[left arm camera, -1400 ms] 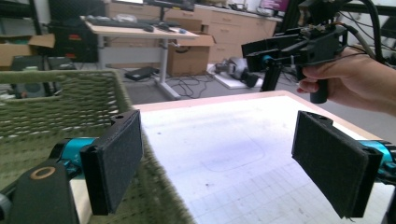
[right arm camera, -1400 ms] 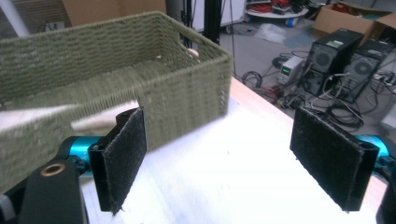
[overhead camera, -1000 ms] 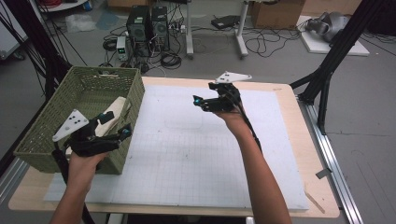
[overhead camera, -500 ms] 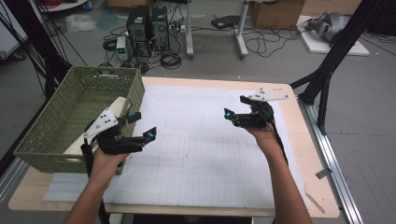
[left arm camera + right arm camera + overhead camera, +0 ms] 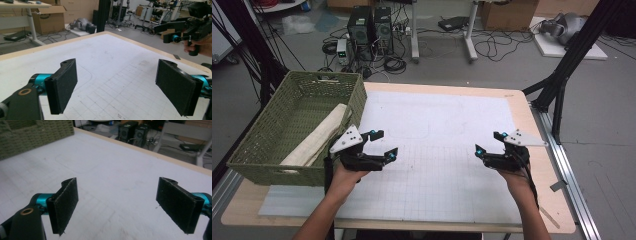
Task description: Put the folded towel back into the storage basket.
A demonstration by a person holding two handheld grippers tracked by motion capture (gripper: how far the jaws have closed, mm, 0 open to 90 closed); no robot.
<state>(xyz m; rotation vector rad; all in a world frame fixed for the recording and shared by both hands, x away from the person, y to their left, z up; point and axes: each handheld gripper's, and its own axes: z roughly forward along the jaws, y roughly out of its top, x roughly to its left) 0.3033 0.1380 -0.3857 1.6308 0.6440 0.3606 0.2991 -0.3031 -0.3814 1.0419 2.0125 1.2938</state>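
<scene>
A person at a table (image 5: 447,95) holds a two-jaw tool in each hand above a white gridded mat (image 5: 437,150); in the high view the left tool (image 5: 384,145) hangs at about 8 o'clock on the table, its jaws spread wide and holding nothing, pointing toward 3 o'clock; the right tool (image 5: 488,143) hangs at about 4 o'clock, jaws likewise spread and empty, pointing toward 9 o'clock; the two face each other, well apart, with bare mat between them.

A green woven basket (image 5: 267,145) stands on the table's edge at 9 o'clock, just beside the left tool; a folded cream cloth (image 5: 319,135) lies inside it along the wall nearest the mat, one end leaning up toward the rim.

In the left gripper view the left tool (image 5: 116,87) shows two black padded jaws apart over the grid lines, with the right tool (image 5: 175,35) and the hand gripping it at 2 o'clock; in the right gripper view the right tool (image 5: 117,205) shows its pads apart over plain mat, the basket (image 5: 37,135) at 11 o'clock.
</scene>
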